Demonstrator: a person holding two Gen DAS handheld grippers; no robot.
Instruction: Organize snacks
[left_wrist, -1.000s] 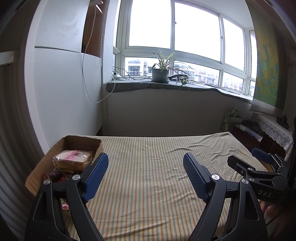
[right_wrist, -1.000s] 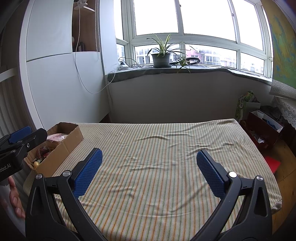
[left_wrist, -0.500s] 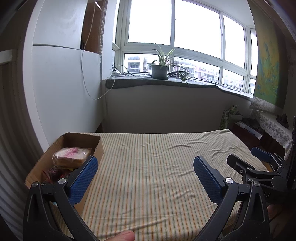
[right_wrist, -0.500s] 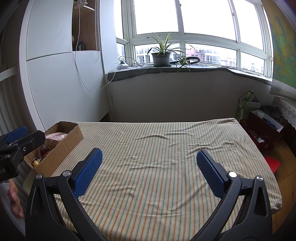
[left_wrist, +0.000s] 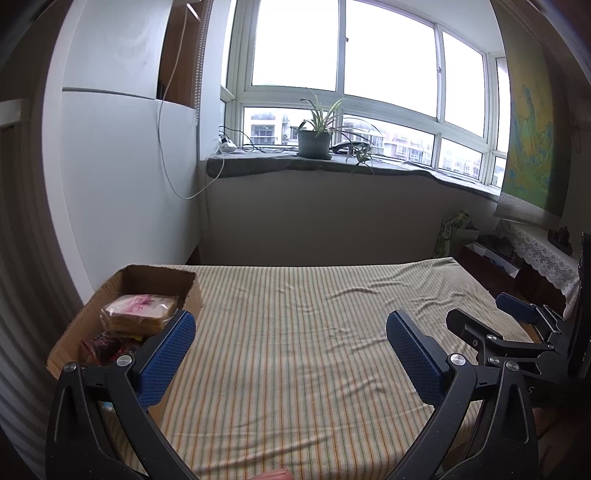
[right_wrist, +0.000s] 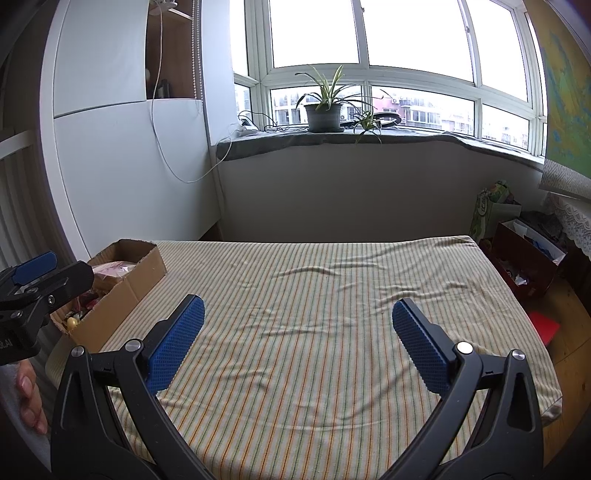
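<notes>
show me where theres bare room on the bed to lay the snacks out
The striped bedcover is bare from the cardboard box at its left edge across to the right edge and back to the wall under the window. Only the box is crowded: a wrapped sandwich and other packets fill it.

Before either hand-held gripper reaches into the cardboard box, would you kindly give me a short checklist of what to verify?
1. Left hand-held gripper open and holding nothing: ok.
2. Right hand-held gripper open and holding nothing: ok.
3. Cardboard box open at the top: ok.
4. Wrapped bread packet lying on top, reachable: ok.
5. Snacks lower in the box identifiable: cannot tell, partly hidden.
6. Striped cloth free of loose snacks: ok.
</notes>
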